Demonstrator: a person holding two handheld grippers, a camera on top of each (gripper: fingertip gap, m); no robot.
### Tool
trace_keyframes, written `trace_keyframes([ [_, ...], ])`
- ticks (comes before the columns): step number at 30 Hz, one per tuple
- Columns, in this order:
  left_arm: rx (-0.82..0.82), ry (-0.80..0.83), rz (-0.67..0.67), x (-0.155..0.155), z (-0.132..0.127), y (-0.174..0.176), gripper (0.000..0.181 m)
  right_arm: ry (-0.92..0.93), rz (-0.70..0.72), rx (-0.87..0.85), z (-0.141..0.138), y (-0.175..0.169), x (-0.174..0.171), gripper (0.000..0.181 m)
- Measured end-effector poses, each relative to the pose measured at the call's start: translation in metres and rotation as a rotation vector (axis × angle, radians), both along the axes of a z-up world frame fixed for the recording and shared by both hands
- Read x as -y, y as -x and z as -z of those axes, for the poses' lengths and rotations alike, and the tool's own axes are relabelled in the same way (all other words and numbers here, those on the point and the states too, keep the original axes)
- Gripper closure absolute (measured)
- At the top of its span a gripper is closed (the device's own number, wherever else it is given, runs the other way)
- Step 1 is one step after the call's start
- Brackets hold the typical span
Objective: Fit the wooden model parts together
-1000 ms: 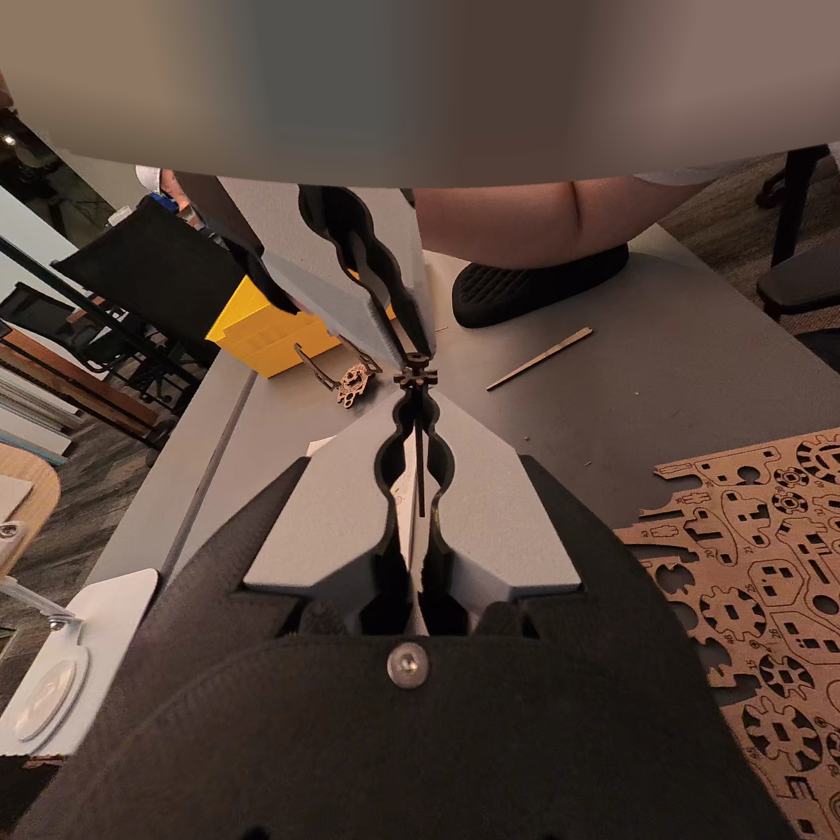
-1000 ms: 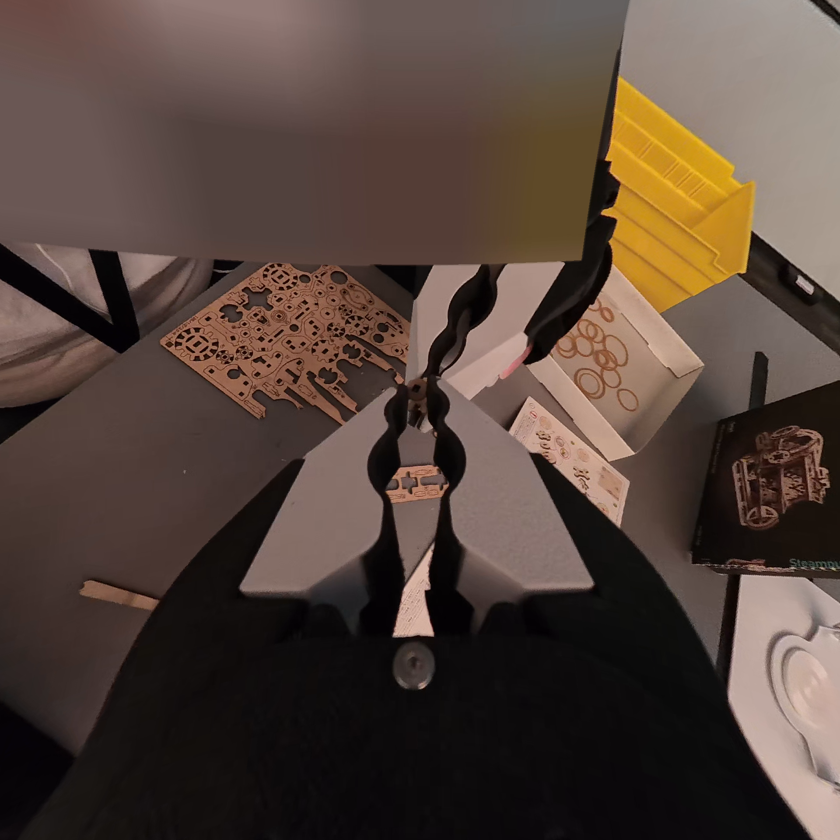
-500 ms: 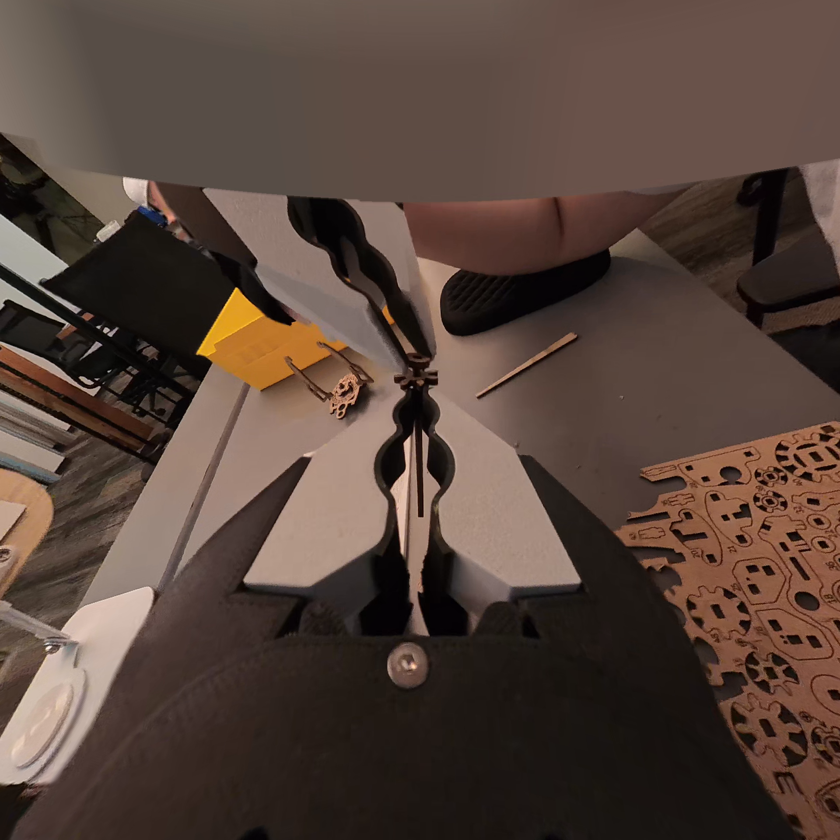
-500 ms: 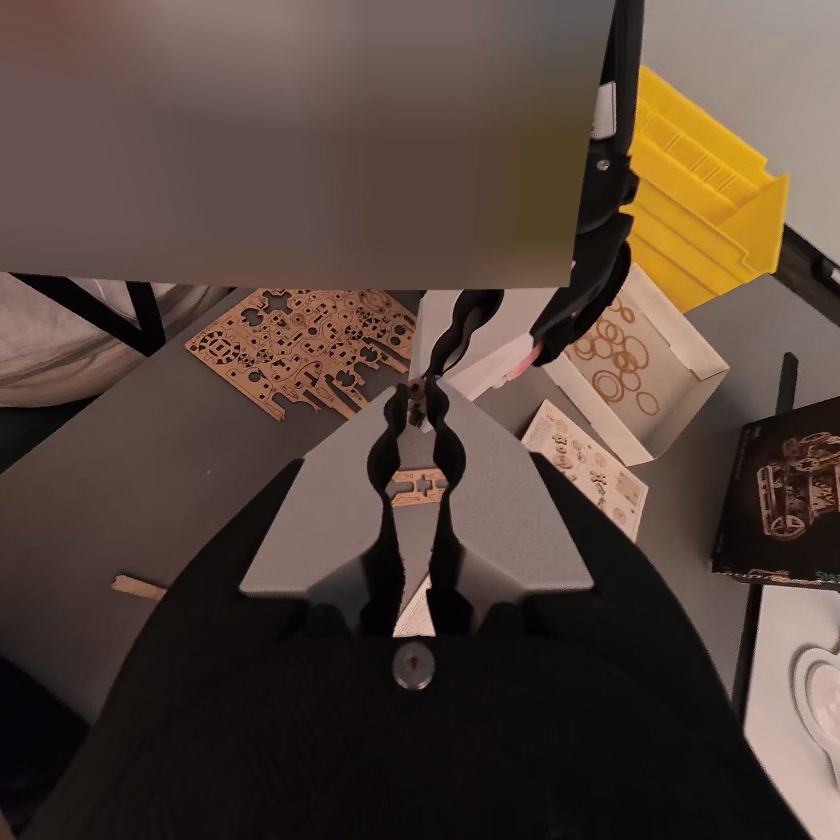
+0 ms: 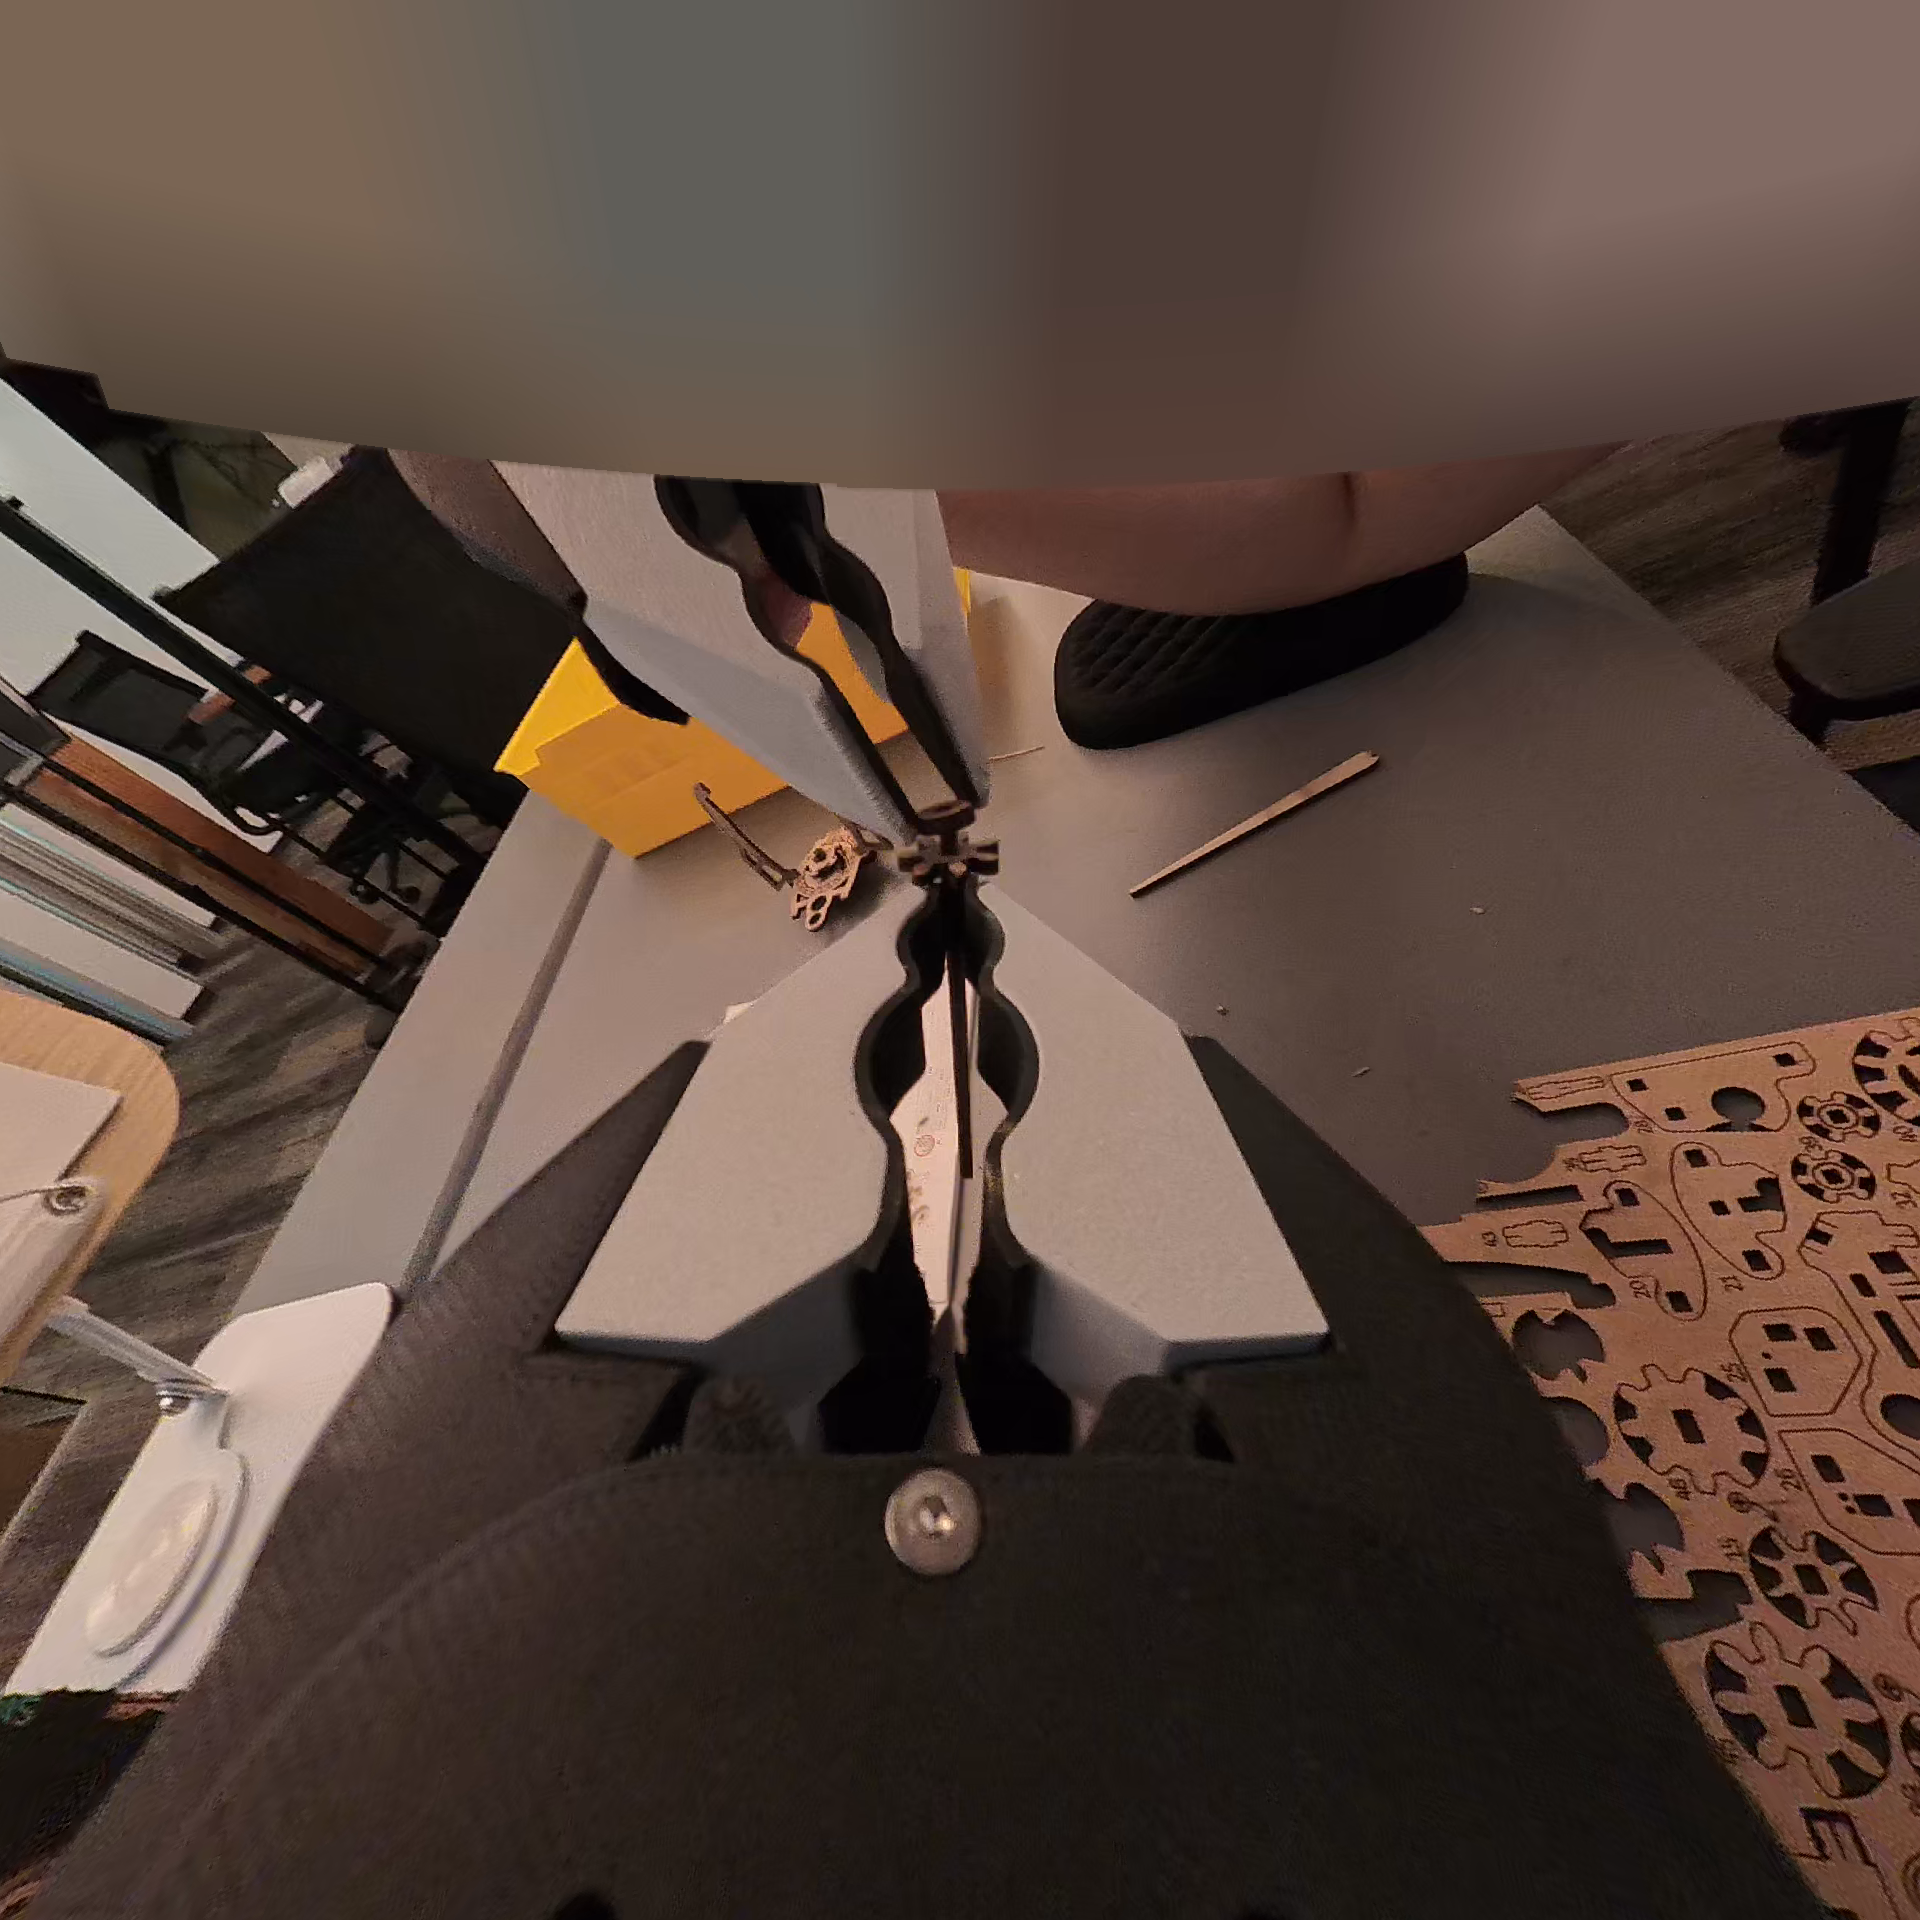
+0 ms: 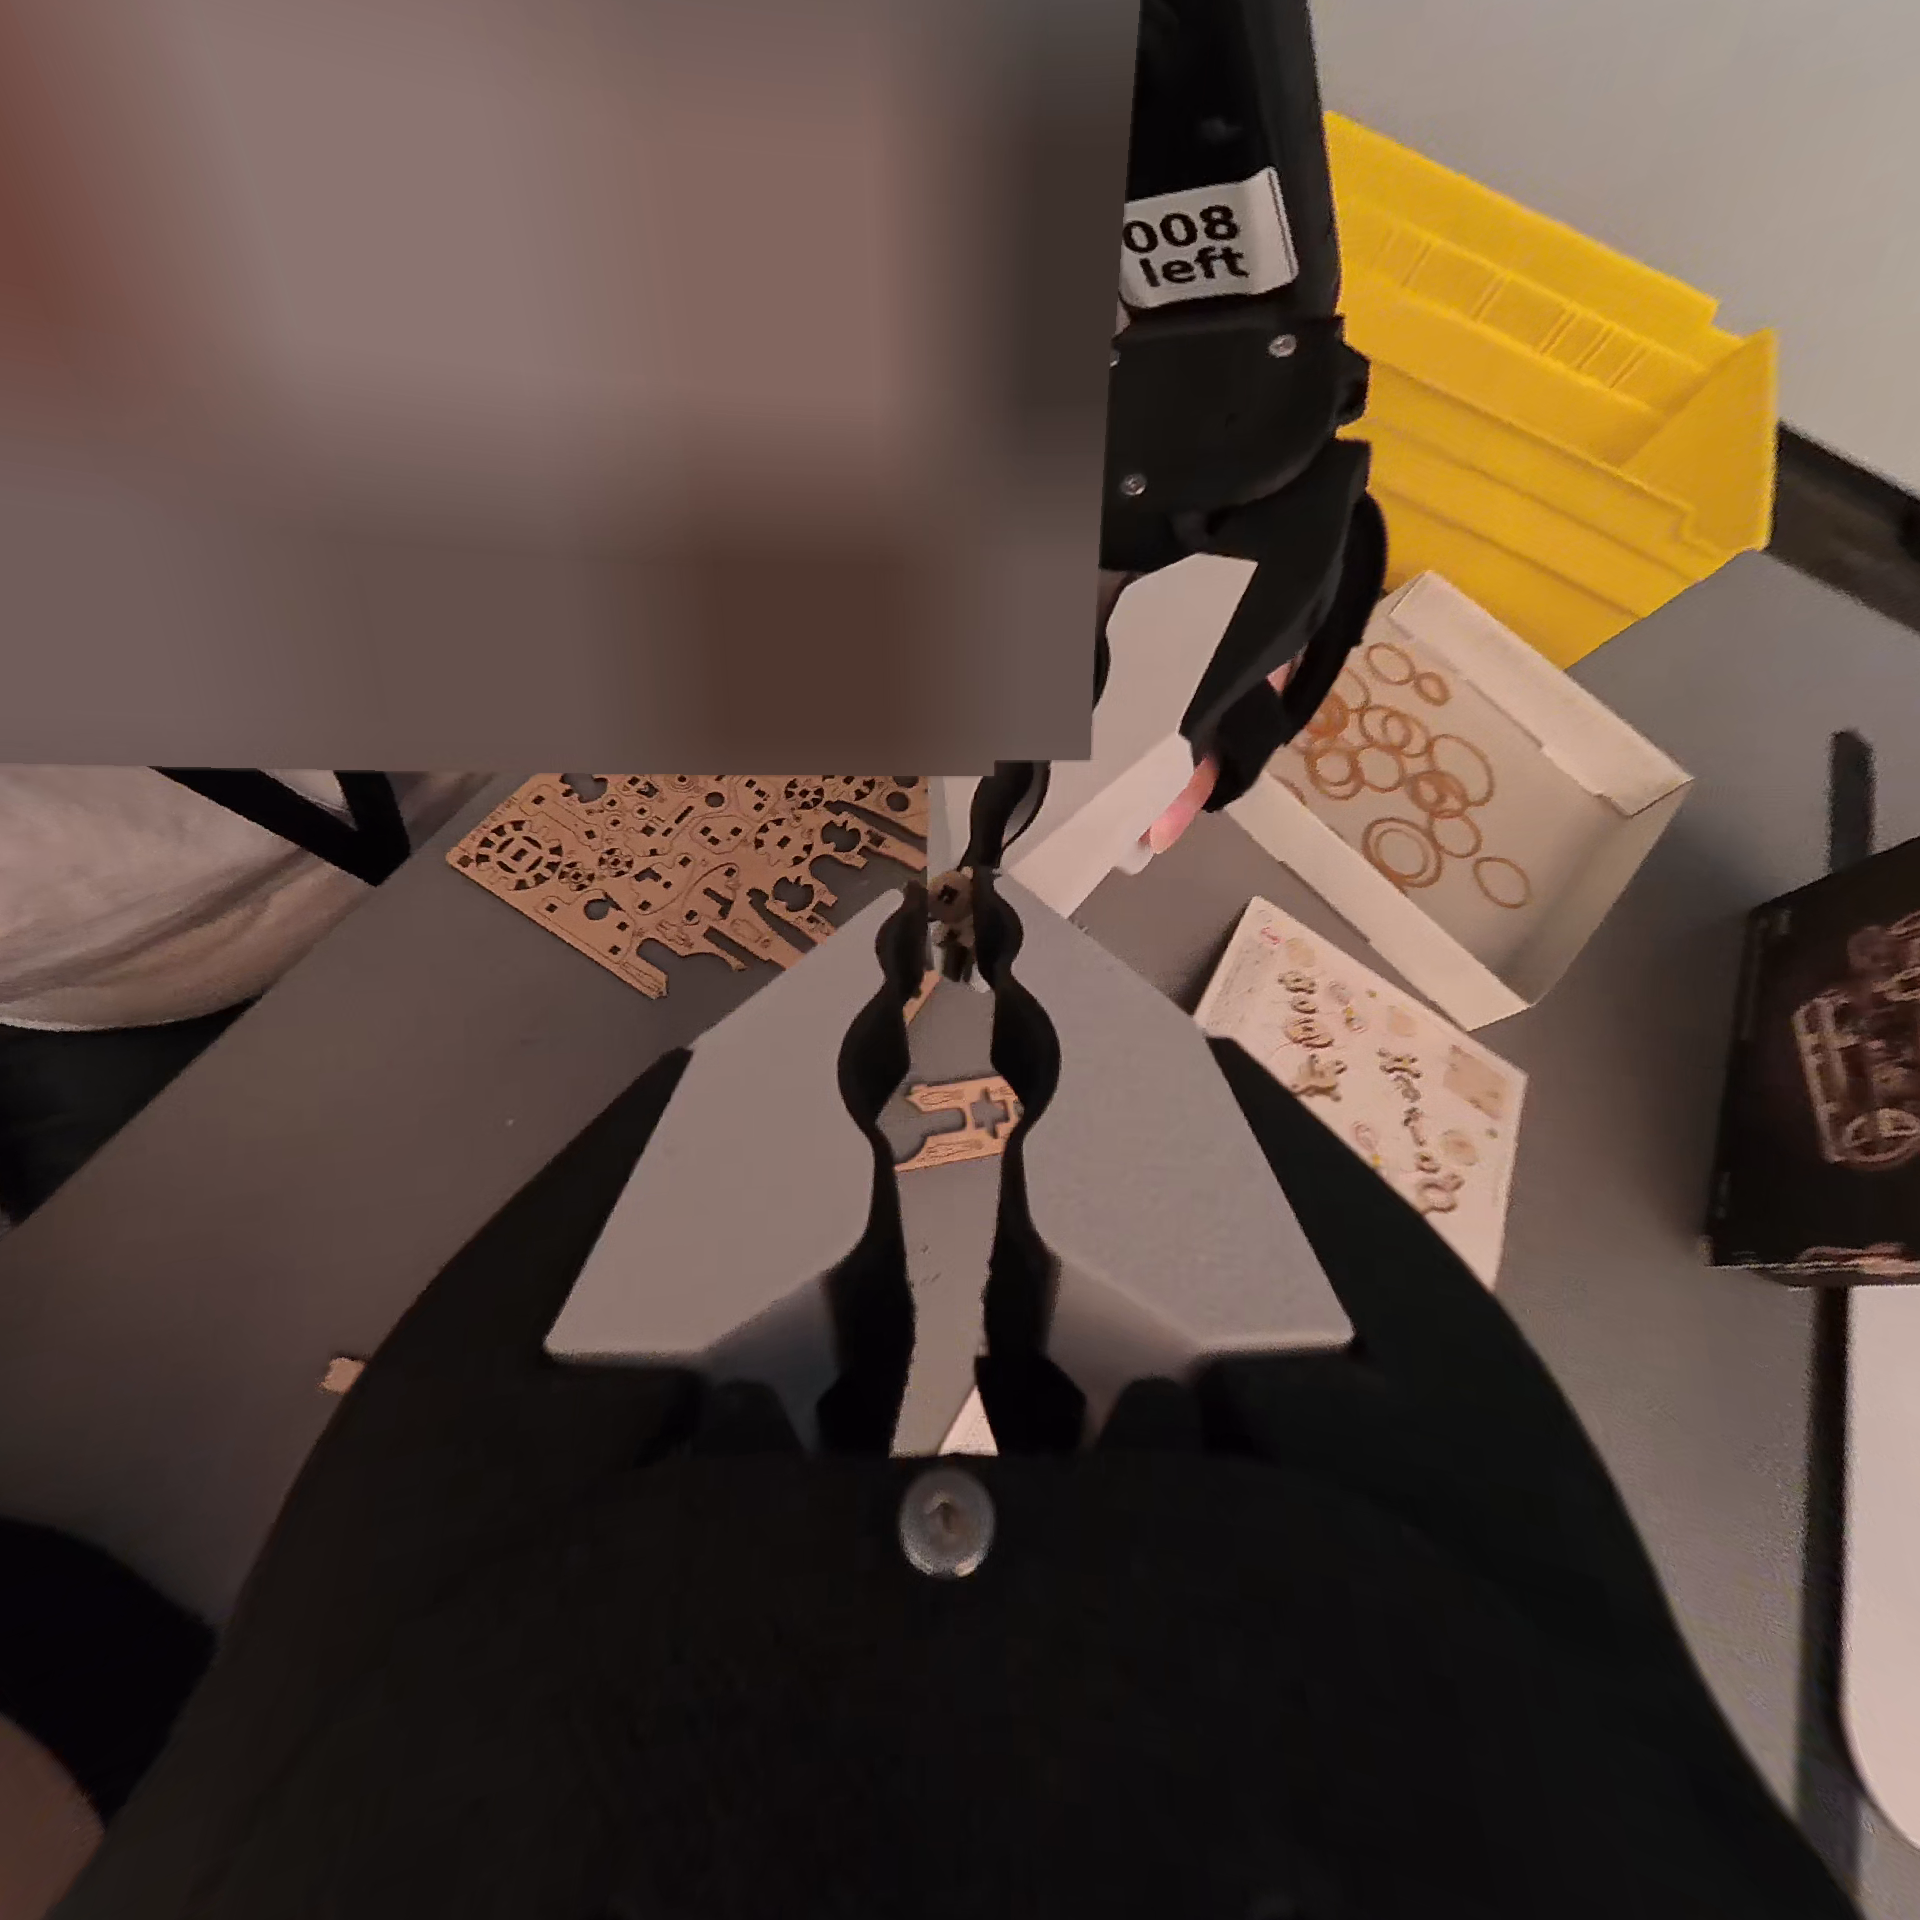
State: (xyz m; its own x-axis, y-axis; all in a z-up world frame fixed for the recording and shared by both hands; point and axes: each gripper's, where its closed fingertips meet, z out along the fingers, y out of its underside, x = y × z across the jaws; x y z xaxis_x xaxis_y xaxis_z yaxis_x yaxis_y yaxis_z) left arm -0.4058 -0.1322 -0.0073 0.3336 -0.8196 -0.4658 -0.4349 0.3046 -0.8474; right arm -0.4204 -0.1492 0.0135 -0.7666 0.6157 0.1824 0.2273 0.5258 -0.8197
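An office turned hobby bench — a grey desk (image 5: 1455, 935) with black office chairs (image 5: 343, 623) beyond its far-left corner, a yellow parts bin (image 6: 1538, 384) at the back edge, laser-cut plywood sheets (image 5: 1766, 1299) along the right edge.

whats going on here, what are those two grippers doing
A person is working two handheld grippers tip to tip above a grey table. The left gripper is shut on a thin wooden strip topped by a small cross-shaped piece, and the right gripper pinches a tiny wooden part against it.
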Motion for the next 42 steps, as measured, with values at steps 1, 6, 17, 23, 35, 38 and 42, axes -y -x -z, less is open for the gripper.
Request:
trace_keyframes([
  [1, 0.001, 0.013, -0.003, -0.001, 0.002, 0.0, 0.181, 0.01, 0.003, 0.017, 0.002, 0.0, -0.001, 0.173],
  [6, 0.04, 0.084, -0.005, -0.003, 0.003, -0.001, 0.181, 0.093, 0.005, 0.065, 0.003, 0.0, -0.004, 0.173],
  [17, 0.055, 0.143, -0.074, -0.013, 0.005, 0.005, 0.181, 0.089, 0.076, 0.073, 0.005, 0.007, -0.016, 0.172],
  [23, 0.027, 0.167, -0.046, -0.008, 0.01, 0.001, 0.181, 0.081, 0.045, 0.099, 0.01, 0.002, -0.012, 0.173],
  [35, -0.083, 0.235, 0.009, 0.002, 0.028, -0.005, 0.181, -0.039, 0.041, 0.21, 0.029, -0.006, -0.004, 0.173],
  [38, -0.104, 0.237, 0.007, 0.002, 0.032, -0.005, 0.181, -0.068, 0.052, 0.235, 0.034, -0.007, -0.004, 0.173],
  [42, -0.104, 0.222, 0.012, 0.003, 0.03, -0.005, 0.181, -0.072, 0.047, 0.229, 0.033, -0.007, -0.003, 0.173],
])
